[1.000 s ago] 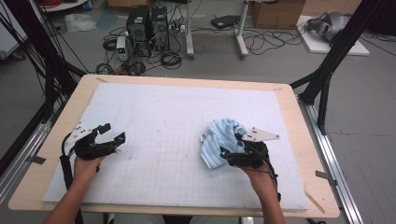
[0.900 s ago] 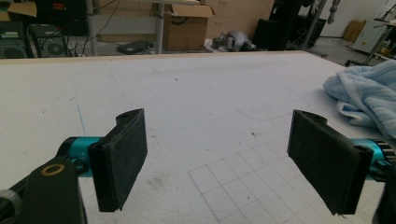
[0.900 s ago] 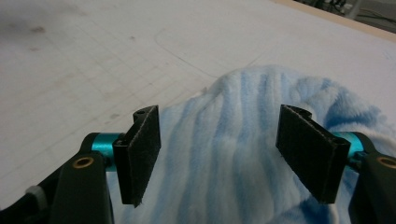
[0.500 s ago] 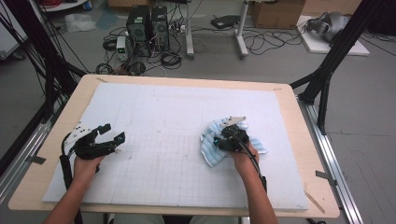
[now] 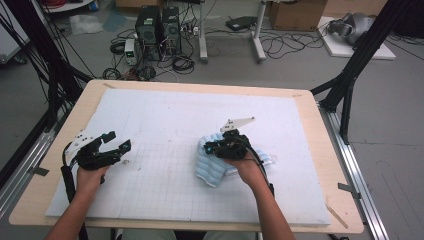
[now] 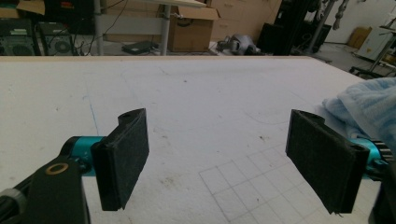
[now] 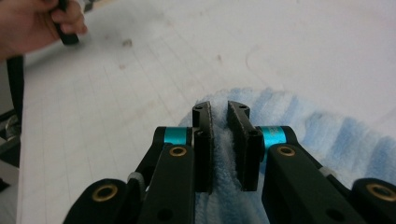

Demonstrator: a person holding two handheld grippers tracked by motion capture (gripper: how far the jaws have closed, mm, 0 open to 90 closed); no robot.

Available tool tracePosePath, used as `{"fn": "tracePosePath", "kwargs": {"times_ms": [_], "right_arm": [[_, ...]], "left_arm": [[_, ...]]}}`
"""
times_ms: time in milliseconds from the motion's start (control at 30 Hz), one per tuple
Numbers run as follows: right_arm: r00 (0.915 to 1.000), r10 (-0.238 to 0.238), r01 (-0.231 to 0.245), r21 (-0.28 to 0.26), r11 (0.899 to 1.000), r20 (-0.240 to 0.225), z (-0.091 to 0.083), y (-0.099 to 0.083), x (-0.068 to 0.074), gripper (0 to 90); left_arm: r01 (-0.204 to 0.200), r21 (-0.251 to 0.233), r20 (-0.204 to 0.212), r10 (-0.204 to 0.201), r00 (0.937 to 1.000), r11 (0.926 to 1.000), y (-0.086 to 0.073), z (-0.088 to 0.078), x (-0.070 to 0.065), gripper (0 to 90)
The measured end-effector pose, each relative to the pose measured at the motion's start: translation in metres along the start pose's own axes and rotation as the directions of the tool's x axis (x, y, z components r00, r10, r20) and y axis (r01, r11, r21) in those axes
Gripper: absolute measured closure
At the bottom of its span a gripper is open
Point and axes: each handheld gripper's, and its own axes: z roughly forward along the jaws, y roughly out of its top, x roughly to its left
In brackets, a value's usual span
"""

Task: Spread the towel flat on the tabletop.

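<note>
High view: a light blue towel (image 5: pixel 220 162) lies bunched on the white gridded mat (image 5: pixel 165 120), right of the middle and toward the person's side, and the right gripper (image 5: pixel 212 149) sits on top of it, pointing left across the mat. The right gripper view gives the detail: the two black pads (image 7: pixel 204 149) stand nearly together with a ridge of blue terry pinched between them, and the jaws have just been closing onto that fold. So this gripper has a grip on the cloth near its left edge.

The left gripper (image 5: pixel 116 144) rests well apart from the towel, near the mat's left edge. In the left gripper view its jaws gape wide with nothing between them but bare mat, and the towel's edge shows far off at the right.

The work in hand looks like folding or laying out the towel, and this is the grasp step: a fold has been taken and the cloth is still in a heap. The next move probably calls for a steady pull or lift, so that the pinched layer comes free of the bunch without slipping out of the pads. The open left gripper would then need to cross the mat and take a second edge or corner, should the cloth have to be spread.
</note>
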Motion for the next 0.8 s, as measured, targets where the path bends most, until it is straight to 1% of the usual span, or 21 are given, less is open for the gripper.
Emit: {"fn": "tracePosePath", "kwargs": {"times_ms": [67,100,133,167,233,267,300,333,367,400,433,533,633,667,700,733,767,800], "right_arm": [[0.9999,0.013,-0.013,-0.029,0.999,-0.010,0.007,0.008,-0.002,80.7],[1.0000,0.004,-0.003,-0.040,0.999,0.005,0.015,0.018,-0.005,80.7],[1.0000,0.004,-0.003,-0.040,0.999,0.005,0.015,0.018,-0.005,80.7],[1.0000,0.005,-0.005,-0.051,0.999,0.001,0.019,0.024,-0.006,80.7],[0.9998,0.013,-0.015,-0.082,0.997,-0.016,0.026,0.036,-0.008,80.8],[0.9997,-0.002,0.000,-0.102,0.995,-0.024,0.031,0.045,-0.009,80.8],[0.9995,-0.013,0.009,-0.112,0.994,-0.030,0.034,0.049,-0.009,80.8],[0.9991,-0.017,0.012,-0.127,0.992,-0.039,0.040,0.057,-0.009,80.7],[0.9989,-0.032,0.027,-0.135,0.990,-0.034,0.045,0.062,-0.009,80.7],[0.9991,-0.033,0.029,-0.129,0.991,-0.027,0.050,0.066,-0.009,80.6],[0.9996,-0.025,0.023,-0.126,0.992,-0.015,0.059,0.071,-0.011,80.6],[1.0000,0.003,-0.004,-0.112,0.994,-0.008,0.079,0.078,-0.016,80.7],[0.9993,0.031,-0.033,-0.097,0.995,-0.021,0.102,0.084,-0.016,80.7],[0.9993,0.032,-0.033,-0.093,0.995,-0.018,0.109,0.086,-0.014,80.3],[0.9998,0.019,-0.019,-0.087,0.996,0.001,0.113,0.086,-0.013,78.3],[0.9995,0.005,-0.002,-0.076,0.997,0.033,0.119,0.087,-0.011,72.6],[0.9982,0.002,0.001,-0.064,0.998,0.059,0.122,0.087,-0.010,64.3],[0.9984,0.013,-0.009,-0.068,0.998,0.054,0.122,0.088,-0.010,59.8]], "left_arm": [[0.001,0.000,-0.001,-0.001,1.0000,1.0000,0.000,0.000,0.000,21.7],[0.004,-0.002,-0.003,-0.004,1.0000,1.0000,0.000,0.000,0.000,21.7],[0.004,-0.002,-0.004,-0.004,1.0000,1.0000,0.000,0.000,0.000,21.7],[0.001,-0.002,-0.006,-0.001,1.0000,1.0000,0.000,-0.001,0.001,21.7],[0.005,-0.006,-0.010,-0.006,0.9999,1.0000,0.000,-0.001,0.003,21.7],[0.008,-0.008,-0.012,-0.008,0.9999,0.9999,0.000,-0.001,0.003,21.7],[0.009,-0.010,-0.016,-0.009,0.9998,0.9999,0.000,-0.002,0.004,21.7],[0.012,-0.011,-0.021,-0.012,0.9997,0.9999,0.001,-0.002,0.005,21.7],[0.014,-0.012,-0.024,-0.015,0.9996,0.9998,0.001,-0.003,0.006,21.7],[0.016,-0.013,-0.028,-0.016,0.9995,0.9998,0.001,-0.004,0.007,21.7],[0.014,-0.012,-0.032,-0.015,0.9994,0.9998,0.001,-0.004,0.008,21.7],[0.017,-0.012,-0.036,-0.017,0.9992,0.9998,0.001,-0.005,0.009,21.8],[0.024,-0.016,-0.040,-0.025,0.9989,0.9996,0.001,-0.005,0.010,21.8],[0.024,-0.016,-0.040,-0.025,0.9989,0.9996,0.001,-0.005,0.010,21.9],[0.022,-0.013,-0.042,-0.022,0.9989,0.9997,0.001,-0.006,0.011,21.9],[0.026,-0.017,-0.043,-0.027,0.9987,0.9995,0.001,-0.006,0.011,21.9],[0.028,-0.015,-0.044,-0.028,0.9986,0.9995,0.001,-0.006,0.011,21.9],[0.029,-0.014,-0.045,-0.030,0.9986,0.9995,0.001,-0.007,0.012,22.0]]}}
